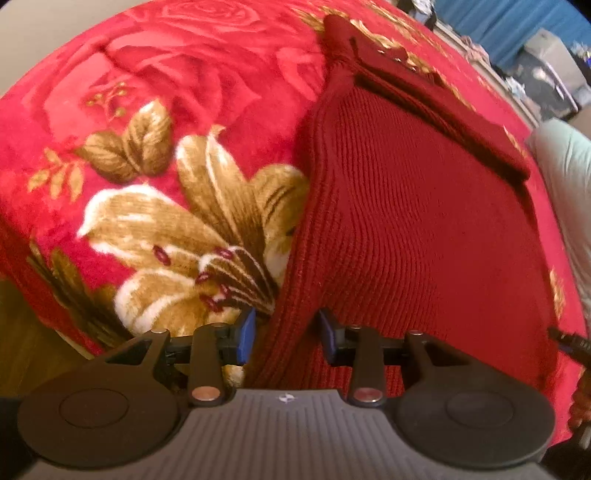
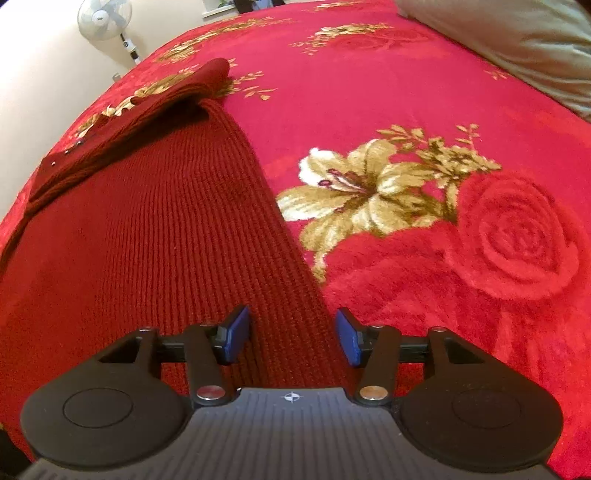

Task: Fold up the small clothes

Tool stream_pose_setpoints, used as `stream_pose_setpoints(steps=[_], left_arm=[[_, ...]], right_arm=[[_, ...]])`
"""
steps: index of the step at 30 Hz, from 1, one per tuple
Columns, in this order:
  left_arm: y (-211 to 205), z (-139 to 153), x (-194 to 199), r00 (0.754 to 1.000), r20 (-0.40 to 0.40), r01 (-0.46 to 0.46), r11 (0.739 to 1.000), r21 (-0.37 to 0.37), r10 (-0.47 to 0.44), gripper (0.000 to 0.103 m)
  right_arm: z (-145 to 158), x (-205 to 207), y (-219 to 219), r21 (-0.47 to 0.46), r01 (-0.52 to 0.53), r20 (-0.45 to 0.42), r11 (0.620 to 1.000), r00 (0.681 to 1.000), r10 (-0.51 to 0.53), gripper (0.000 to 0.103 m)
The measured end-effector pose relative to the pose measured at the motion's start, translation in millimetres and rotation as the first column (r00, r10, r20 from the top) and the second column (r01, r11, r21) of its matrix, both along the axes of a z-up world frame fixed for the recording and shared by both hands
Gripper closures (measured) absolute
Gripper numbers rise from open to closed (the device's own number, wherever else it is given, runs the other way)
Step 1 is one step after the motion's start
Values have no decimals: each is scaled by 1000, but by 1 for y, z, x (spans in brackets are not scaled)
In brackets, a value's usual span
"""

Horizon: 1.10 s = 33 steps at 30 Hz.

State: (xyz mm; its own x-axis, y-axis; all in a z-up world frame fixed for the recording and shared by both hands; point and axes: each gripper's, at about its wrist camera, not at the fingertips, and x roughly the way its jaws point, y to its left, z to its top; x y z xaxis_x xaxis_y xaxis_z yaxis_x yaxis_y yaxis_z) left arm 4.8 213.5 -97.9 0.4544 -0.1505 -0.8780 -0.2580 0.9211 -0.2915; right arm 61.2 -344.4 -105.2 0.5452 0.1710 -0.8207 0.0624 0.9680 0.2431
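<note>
A dark red ribbed knit garment [image 1: 406,229] lies flat on a red floral blanket [image 1: 155,110], with a folded band of the same knit across its far end [image 1: 436,110]. My left gripper [image 1: 286,336] is open, its blue pads on either side of the garment's near left edge. In the right wrist view the garment [image 2: 147,229] fills the left half, on the blanket [image 2: 369,92]. My right gripper [image 2: 291,336] is open, straddling the garment's near right edge.
A pale green pillow [image 2: 517,44] lies at the blanket's far right and shows in the left wrist view [image 1: 565,177]. A white standing fan [image 2: 105,16] stands by the wall. A wooden floor [image 1: 26,350] shows past the blanket's left edge.
</note>
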Motion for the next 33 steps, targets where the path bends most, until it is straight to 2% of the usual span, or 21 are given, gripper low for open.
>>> stream_pose_setpoints(steps=[3,4,5,6,7,8,10,12,13,15,16,17,19,28,29,31,33], left_arm=[[-5,0,1,1000,9,20,1000,22,-21,62],[-6,1,1,999,17,28,999,29,-29,74],[-8,2,0,998,35,43,999,29,-44,92],[-11,6,-2,996,57,60,998,30,-62,92],[-14,12,-5,993,87,70,996,58,-75,92],[-15,18,-10,990,116,76,995,72,-84,92],[-12,29,-21,982,175,59,997,41,-65,92],[-8,29,-28,983,180,31,1000,-1,-30,92],[-6,25,-27,987,160,22,1000,-16,-19,91],[-5,12,-19,996,87,26,999,-46,-22,88],[-5,6,-15,998,52,31,998,-55,-28,81],[-7,1,-13,999,20,35,998,-57,-34,79],[-12,-3,-12,999,1,45,998,-40,-45,79],[-18,-3,-11,998,16,68,998,-14,-68,80],[-19,-2,-13,997,20,77,997,-11,-77,85],[-21,2,-14,995,38,93,996,-10,-92,88],[-20,3,-16,995,49,89,996,-25,-88,88]], right_arm=[[0,1,2,-16,-6,6,1000,1000,6,49],[0,1,4,-23,-14,9,1000,1000,14,53],[1,1,5,-22,-31,17,999,999,31,70],[4,0,7,-13,-45,27,999,999,45,79],[7,-2,6,5,-51,36,999,998,51,84],[12,-4,4,29,-52,48,998,998,50,84],[25,-11,-6,102,-41,96,994,995,31,85],[32,-15,-17,154,-22,120,988,993,4,85],[30,-15,-20,155,-9,110,988,994,-8,86],[18,-10,-18,97,7,44,995,999,-12,86],[11,-8,-16,81,6,1,997,1000,-6,81],[5,-7,-14,61,6,-18,998,1000,-4,73],[2,-6,-10,32,-20,-27,999,999,21,67],[2,-9,-4,-1,-44,-19,999,999,44,68],[3,-9,-4,6,-46,-18,999,999,46,73],[5,-11,-4,44,-59,-9,997,998,60,80],[6,-12,-8,93,-60,-9,994,998,61,80]])
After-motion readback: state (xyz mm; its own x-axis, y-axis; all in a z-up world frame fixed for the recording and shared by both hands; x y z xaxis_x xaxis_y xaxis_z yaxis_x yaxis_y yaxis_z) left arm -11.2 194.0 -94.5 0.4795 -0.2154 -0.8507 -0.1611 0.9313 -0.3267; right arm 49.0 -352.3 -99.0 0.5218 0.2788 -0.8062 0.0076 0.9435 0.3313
